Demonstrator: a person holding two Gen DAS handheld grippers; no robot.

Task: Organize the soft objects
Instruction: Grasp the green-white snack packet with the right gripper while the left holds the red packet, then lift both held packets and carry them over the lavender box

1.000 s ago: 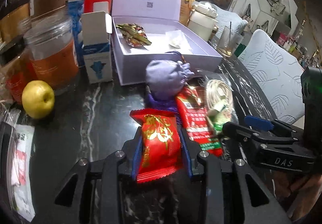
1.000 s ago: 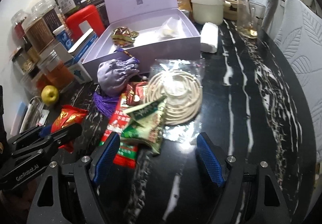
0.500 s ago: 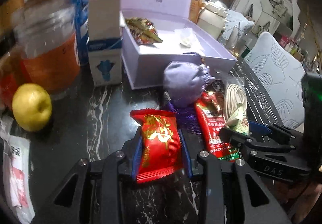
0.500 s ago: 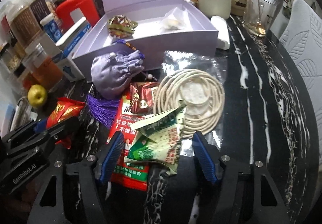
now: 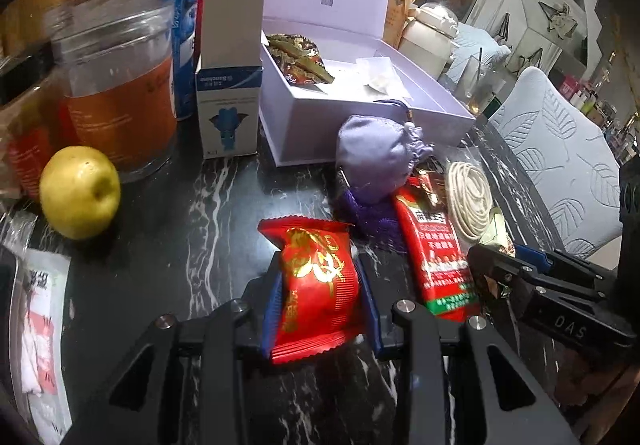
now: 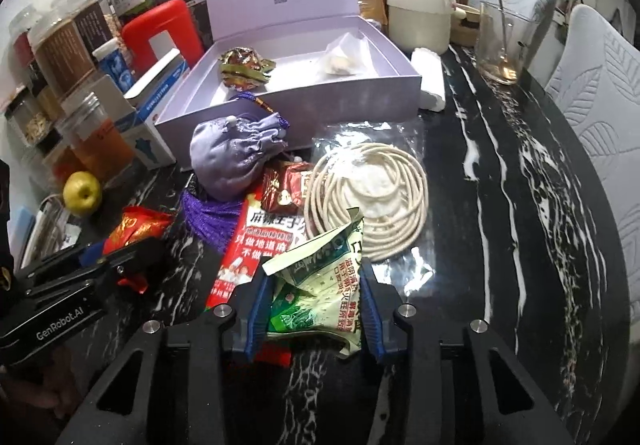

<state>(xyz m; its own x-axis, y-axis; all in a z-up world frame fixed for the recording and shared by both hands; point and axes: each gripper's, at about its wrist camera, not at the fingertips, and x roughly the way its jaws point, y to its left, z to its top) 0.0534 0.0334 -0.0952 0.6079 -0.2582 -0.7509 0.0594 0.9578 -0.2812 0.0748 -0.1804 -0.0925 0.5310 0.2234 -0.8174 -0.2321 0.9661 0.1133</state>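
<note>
My left gripper [image 5: 320, 293] is shut on a red and gold snack packet [image 5: 316, 281] and holds it above the black marble table. My right gripper [image 6: 314, 305] has closed on a green and white sachet [image 6: 320, 285]. Ahead lie a purple drawstring pouch [image 6: 232, 157] with a tassel, a long red packet [image 6: 244, 253], a small dark red packet [image 6: 288, 185] and a coil of cream cord [image 6: 372, 197] in clear wrap. The open lilac box [image 6: 288, 101] holds a brown-gold wrapper [image 6: 242, 67] and a clear bag [image 6: 340, 61].
Jars [image 5: 120, 93], a blue-white carton [image 5: 228, 101], a blue tube and a red container stand left of the box. A yellow apple [image 5: 80, 191] lies at the left. A cream jug [image 6: 420, 13], a glass [image 6: 500, 45] and white chairs are at the right.
My right gripper moved forward and its jaws closed from wide open onto the green sachet. My left gripper carried the red packet forward toward the box.
</note>
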